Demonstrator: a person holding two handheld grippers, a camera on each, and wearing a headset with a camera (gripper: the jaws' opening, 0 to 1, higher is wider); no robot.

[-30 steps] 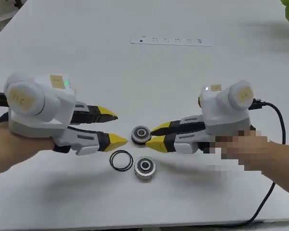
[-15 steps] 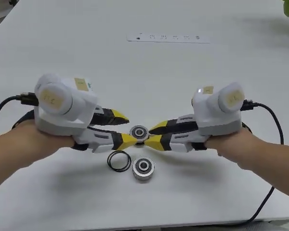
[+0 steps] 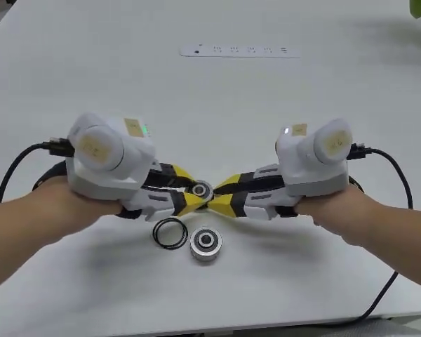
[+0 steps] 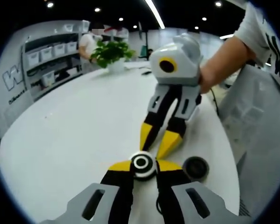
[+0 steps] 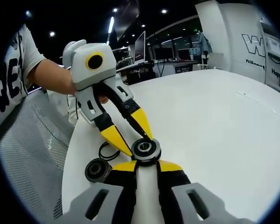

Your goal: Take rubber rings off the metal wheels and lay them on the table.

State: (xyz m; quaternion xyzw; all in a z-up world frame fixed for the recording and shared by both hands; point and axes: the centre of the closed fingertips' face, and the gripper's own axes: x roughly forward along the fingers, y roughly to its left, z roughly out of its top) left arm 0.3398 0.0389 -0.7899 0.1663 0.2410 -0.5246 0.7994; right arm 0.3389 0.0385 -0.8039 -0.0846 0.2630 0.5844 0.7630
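So both grippers meet nose to nose over the white table (image 3: 281, 105). The left gripper (image 3: 194, 190) and the right gripper (image 3: 212, 196) are each clenched on the same metal wheel (image 3: 201, 189), pinching it from opposite sides. Can't tell if the tips bite on rubber or on bare metal, or if the wheel is lifted clear of the table.

The wheel's flat face is turned up and a bit toward the person, so its axle hole runs roughly upright; both sets of jaws come in more or less level, across that axis.

Just in front of them, nearer the person, a loose rubber ring (image 3: 170, 233) lies flat on the table; right beside it, about touching, sits a second wheel (image 3: 205, 241), also flat with its hole pointing up.

Containers: in the left gripper view there are shelves (image 4: 46, 65) along the far wall with a row of pale bins (image 4: 41, 57); what's in them I can't see.

Writing: a big "W" (image 4: 11, 77) on the wall by those shelves with a smaller line under it that's too blurry to read; the same kind of "W" shows in the right gripper view too. The person's white shirt (image 5: 11, 88) has dark letters, cut off and unreadable; small yellowish stickers on the gripper bodies, too small to read.

Further back there's a white power strip (image 3: 238, 50) on the table; a leafy plant (image 4: 109, 50) stands at the far edge.
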